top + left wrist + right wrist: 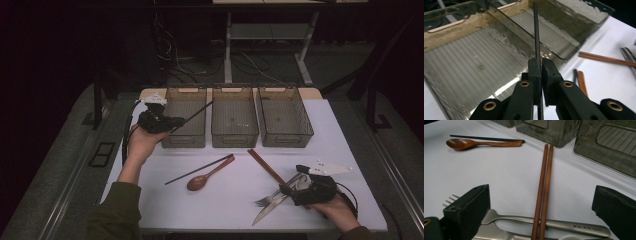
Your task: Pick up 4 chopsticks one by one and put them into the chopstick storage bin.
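My left gripper (171, 121) is shut on a thin black chopstick (197, 112), held over the front left of the left smoked bin (184, 140). In the left gripper view the chopstick (536, 32) rises from the closed pads of my left gripper (541, 67) over that bin (474, 72). My right gripper (292, 181) stands open at the table's front right. Its jaws (541, 207) stand wide apart on either side of a pair of brown chopsticks (545, 182) that lies across a metal fork (554, 223).
A middle bin (235, 140) and a right bin (287, 141) stand beside the left one. A wooden spoon (206, 177) and a second black chopstick (197, 171) lie mid-table. A knife (267, 210) lies by the fork (267, 199) and the brown chopsticks (264, 166).
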`<action>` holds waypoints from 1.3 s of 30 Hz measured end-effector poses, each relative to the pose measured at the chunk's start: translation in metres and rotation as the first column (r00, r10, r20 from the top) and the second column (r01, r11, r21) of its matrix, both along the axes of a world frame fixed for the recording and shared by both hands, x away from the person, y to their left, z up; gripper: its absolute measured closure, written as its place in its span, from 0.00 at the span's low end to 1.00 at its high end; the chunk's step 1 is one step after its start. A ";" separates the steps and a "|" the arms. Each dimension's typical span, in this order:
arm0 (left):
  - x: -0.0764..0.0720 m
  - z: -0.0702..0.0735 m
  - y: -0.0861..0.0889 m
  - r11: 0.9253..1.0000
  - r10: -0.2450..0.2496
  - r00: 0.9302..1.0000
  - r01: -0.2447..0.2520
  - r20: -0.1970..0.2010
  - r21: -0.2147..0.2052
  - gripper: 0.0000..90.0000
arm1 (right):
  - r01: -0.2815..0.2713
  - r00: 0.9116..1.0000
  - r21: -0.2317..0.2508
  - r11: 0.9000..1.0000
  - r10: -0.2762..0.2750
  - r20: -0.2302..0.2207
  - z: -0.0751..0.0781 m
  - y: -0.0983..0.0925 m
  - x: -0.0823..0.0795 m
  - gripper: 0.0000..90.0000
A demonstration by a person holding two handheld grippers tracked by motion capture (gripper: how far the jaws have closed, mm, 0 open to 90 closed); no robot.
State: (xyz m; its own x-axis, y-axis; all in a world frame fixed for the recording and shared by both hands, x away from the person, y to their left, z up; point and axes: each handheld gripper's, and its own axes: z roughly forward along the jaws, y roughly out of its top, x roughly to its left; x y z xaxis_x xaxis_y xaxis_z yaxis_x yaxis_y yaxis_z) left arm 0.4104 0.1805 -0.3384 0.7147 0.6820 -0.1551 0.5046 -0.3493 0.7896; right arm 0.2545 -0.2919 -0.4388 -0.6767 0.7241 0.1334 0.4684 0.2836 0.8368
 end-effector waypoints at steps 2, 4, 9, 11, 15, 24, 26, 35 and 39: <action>0.005 0.000 0.000 1.000 0.017 1.000 -0.017 0.000 0.002 0.95 | 0.000 1.000 0.000 1.000 0.000 0.000 0.000 0.000 0.000 0.02; 0.011 0.000 0.000 0.999 0.036 0.999 -0.036 0.001 0.008 0.95 | -0.001 1.000 0.000 1.000 0.001 0.000 0.000 0.000 0.000 0.02; 0.022 0.000 0.000 0.997 0.078 0.997 -0.078 0.008 0.030 0.95 | -0.001 1.000 0.000 1.000 0.001 0.001 0.000 0.000 0.000 0.02; 0.026 0.000 -0.001 0.995 0.096 0.995 -0.096 0.009 0.036 0.95 | -0.001 1.000 0.001 1.000 0.001 0.001 0.000 0.000 0.000 0.02; 0.035 -0.002 -0.002 0.990 0.133 0.991 -0.133 0.005 0.041 0.95 | -0.001 1.000 0.002 1.000 0.001 0.001 0.000 0.000 0.000 0.02; 0.054 -0.018 -0.004 0.979 0.200 0.980 -0.200 -0.005 0.048 0.95 | -0.002 1.000 0.006 1.000 0.002 0.004 0.000 -0.001 0.000 0.02; 0.059 -0.023 -0.004 0.976 0.212 0.977 -0.211 -0.010 0.045 0.95 | -0.003 1.000 0.006 1.000 0.003 0.007 0.001 -0.001 0.000 0.02; 0.071 -0.039 -0.004 0.966 0.255 0.967 -0.253 -0.025 0.044 0.95 | -0.005 1.000 0.009 1.000 0.005 0.005 0.001 -0.001 -0.001 0.02; 0.075 -0.045 -0.003 0.964 0.262 0.964 -0.260 -0.044 0.044 0.95 | -0.006 1.000 0.009 1.000 0.006 0.005 0.001 -0.001 -0.001 0.02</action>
